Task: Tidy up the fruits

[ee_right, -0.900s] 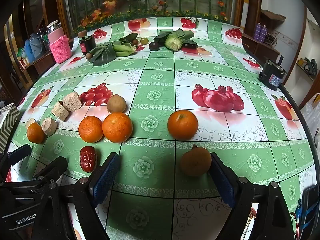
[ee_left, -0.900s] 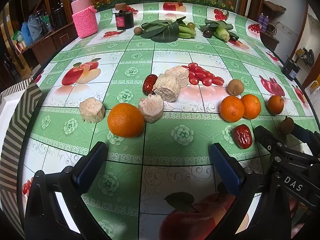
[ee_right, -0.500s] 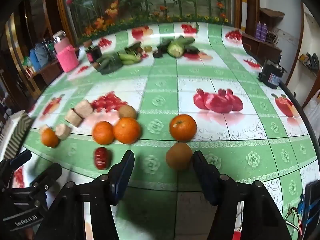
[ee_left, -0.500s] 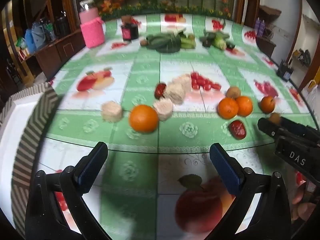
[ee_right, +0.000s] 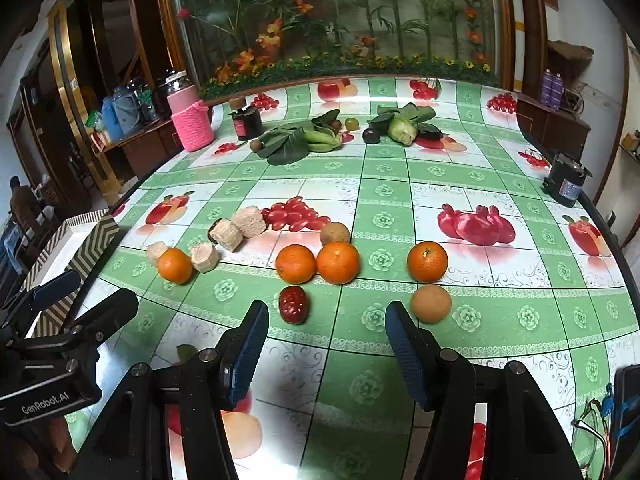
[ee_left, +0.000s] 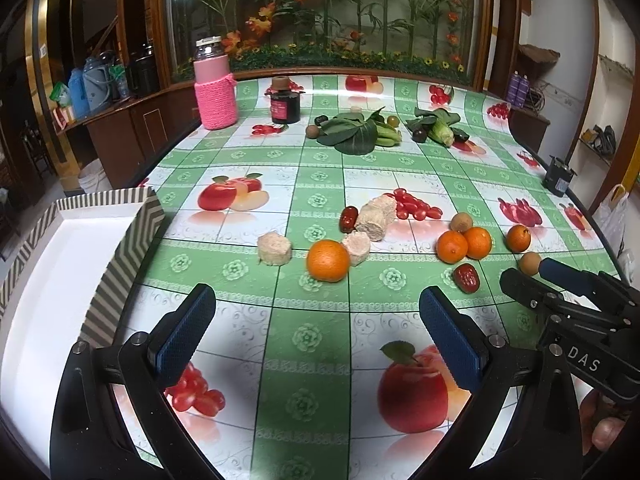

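Observation:
Several oranges lie on the fruit-print tablecloth: one [ee_left: 328, 260] ahead of my left gripper [ee_left: 316, 334], a pair [ee_right: 318, 263] and a single one [ee_right: 427, 261] ahead of my right gripper [ee_right: 326, 346]. A red date [ee_right: 293, 304] and a brown round fruit [ee_right: 431, 303] lie just beyond the right fingertips. A kiwi [ee_right: 335, 233], cherry tomatoes [ee_right: 294, 215], beige cut chunks [ee_left: 274, 248] and a second date [ee_left: 348, 217] lie further back. Both grippers are open, empty and held above the near table edge.
A white box with a striped chevron rim [ee_left: 132, 236] sits at the table's left edge. Far back stand a pink knitted jar [ee_left: 215, 92], a dark jar [ee_left: 285, 105] and leafy vegetables [ee_left: 354, 134]. A black device [ee_right: 567, 184] sits at the right edge.
Both grippers pulled back and up from the fruit toward the near edge. The right gripper let the brown fruit out from between its fingers and narrowed somewhat. The box came into view.

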The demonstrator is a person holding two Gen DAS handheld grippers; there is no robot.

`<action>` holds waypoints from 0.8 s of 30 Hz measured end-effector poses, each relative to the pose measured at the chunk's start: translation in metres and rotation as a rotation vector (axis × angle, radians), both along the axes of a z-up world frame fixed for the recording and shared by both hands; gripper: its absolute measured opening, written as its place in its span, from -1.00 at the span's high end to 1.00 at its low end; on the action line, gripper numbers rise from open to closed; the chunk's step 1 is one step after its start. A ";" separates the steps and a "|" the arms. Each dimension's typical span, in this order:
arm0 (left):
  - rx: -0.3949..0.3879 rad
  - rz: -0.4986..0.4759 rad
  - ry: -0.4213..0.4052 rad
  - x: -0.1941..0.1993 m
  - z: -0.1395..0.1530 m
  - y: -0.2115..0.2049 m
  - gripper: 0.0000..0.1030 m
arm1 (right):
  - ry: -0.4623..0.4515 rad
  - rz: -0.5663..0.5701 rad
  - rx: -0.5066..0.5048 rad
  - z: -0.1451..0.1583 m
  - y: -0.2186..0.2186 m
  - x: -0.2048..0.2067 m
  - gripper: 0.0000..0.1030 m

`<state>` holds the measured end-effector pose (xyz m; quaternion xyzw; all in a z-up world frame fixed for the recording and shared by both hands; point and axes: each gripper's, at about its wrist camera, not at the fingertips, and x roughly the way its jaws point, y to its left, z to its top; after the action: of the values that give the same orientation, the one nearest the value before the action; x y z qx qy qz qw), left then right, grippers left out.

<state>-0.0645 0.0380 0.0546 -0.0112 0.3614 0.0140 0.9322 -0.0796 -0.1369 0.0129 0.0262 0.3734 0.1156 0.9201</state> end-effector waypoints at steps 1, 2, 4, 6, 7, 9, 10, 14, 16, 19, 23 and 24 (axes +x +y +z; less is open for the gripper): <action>0.000 0.002 0.001 -0.001 0.000 0.001 -1.00 | -0.001 0.002 -0.003 0.000 -0.001 0.000 -0.17; -0.001 0.004 0.002 -0.002 0.000 0.002 -1.00 | -0.005 0.002 -0.010 0.001 0.000 -0.001 -0.17; -0.004 0.005 0.003 -0.003 0.000 0.003 -0.99 | -0.019 0.003 -0.026 0.004 0.001 -0.004 -0.17; -0.003 0.006 0.001 -0.003 0.000 0.004 -0.99 | -0.035 0.006 -0.033 0.006 0.002 -0.007 -0.17; -0.003 0.006 -0.001 -0.004 0.000 0.005 -0.99 | -0.042 0.010 -0.029 0.006 0.002 -0.009 -0.17; -0.004 0.005 0.000 -0.005 -0.001 0.005 -0.99 | -0.047 0.012 -0.022 0.006 0.001 -0.010 -0.17; -0.004 0.006 0.000 -0.005 -0.001 0.005 -0.99 | -0.045 0.015 -0.017 0.006 0.001 -0.011 -0.17; -0.002 0.010 0.000 -0.006 -0.001 0.006 -1.00 | -0.036 0.024 -0.009 0.005 -0.001 -0.012 -0.17; -0.004 0.014 0.000 -0.008 -0.002 0.008 -1.00 | -0.031 0.026 -0.010 0.004 0.000 -0.012 -0.16; -0.007 0.017 0.003 -0.008 -0.002 0.010 -0.99 | -0.030 0.027 -0.027 0.003 0.001 -0.014 -0.16; -0.010 0.019 0.004 -0.010 -0.003 0.012 -0.99 | -0.029 0.030 -0.036 0.003 0.002 -0.014 -0.16; -0.011 0.019 0.005 -0.009 -0.003 0.013 -0.99 | -0.027 0.032 -0.036 0.003 0.003 -0.014 -0.16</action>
<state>-0.0734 0.0506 0.0518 -0.0197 0.3637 0.0208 0.9311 -0.0934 -0.1340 0.0160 0.0020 0.3633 0.1238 0.9234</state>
